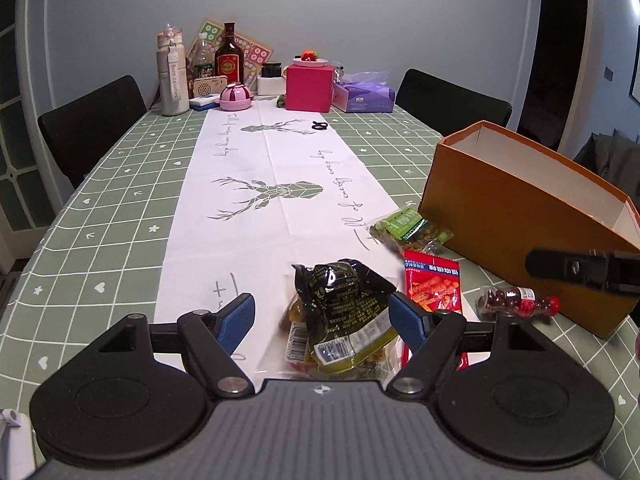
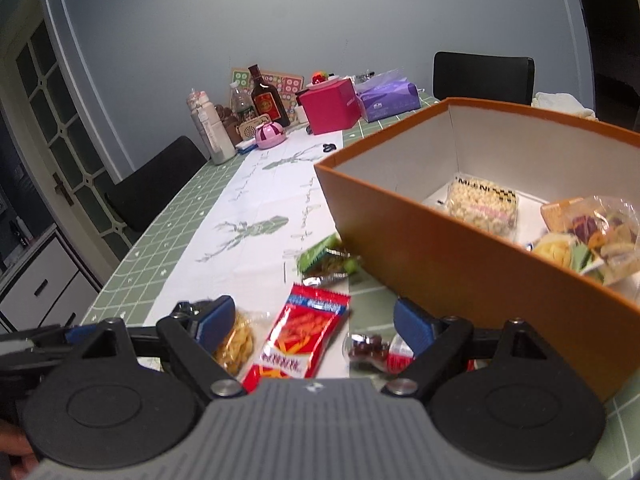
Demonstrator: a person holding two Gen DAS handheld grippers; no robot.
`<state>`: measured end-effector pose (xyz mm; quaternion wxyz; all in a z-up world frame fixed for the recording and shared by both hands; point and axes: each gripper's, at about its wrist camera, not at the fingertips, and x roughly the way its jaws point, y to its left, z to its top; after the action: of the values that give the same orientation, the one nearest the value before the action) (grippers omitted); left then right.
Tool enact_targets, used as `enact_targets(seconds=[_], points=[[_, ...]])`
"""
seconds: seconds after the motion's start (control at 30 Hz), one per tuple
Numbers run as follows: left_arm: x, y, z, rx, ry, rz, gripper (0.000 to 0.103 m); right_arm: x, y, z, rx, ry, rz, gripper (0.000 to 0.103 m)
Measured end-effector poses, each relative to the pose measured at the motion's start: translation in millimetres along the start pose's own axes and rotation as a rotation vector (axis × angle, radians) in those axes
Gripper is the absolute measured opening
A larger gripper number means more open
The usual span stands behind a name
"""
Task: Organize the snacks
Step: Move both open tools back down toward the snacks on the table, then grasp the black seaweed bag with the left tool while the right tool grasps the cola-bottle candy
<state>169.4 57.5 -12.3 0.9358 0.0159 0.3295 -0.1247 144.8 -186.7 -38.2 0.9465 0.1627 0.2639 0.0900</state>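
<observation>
My left gripper point(image 1: 322, 316) is open, its blue pads either side of a black and yellow snack bag point(image 1: 344, 312) lying on the table. A red snack packet point(image 1: 434, 280), a green packet point(image 1: 408, 230) and a small bottle of dark red candies point(image 1: 516, 300) lie beside the orange box point(image 1: 520, 216). My right gripper point(image 2: 312, 320) is open above the red packet point(image 2: 304, 332) and the candy bottle point(image 2: 372, 350). The orange box point(image 2: 440, 256) holds a puffed-rice bar point(image 2: 482, 206) and a bag of dried fruit chips point(image 2: 588, 236).
The table has a green checked cloth point(image 1: 120, 208) and a white runner point(image 1: 272, 184). At its far end stand bottles point(image 1: 229, 56), a pink box point(image 1: 309, 88) and a tissue pack point(image 1: 364, 94). Black chairs point(image 1: 92, 124) stand on both sides.
</observation>
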Motion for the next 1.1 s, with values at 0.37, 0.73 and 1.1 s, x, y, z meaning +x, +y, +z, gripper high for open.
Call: enact_targets(seconds=[0.37,0.73,1.1], points=[[44,4,12,-0.090,0.031,0.022,0.089,-4,-8,-22,0.000,0.023,0.000,0.085],[71,-6,7,-0.055,0.067,0.001,0.060,-4,-22,-26,0.020,0.033,-0.023,0.085],[46,-4,-6,-0.042,0.043,0.001,0.043,-2,-26,-32,-0.010,0.041,-0.072,0.085]])
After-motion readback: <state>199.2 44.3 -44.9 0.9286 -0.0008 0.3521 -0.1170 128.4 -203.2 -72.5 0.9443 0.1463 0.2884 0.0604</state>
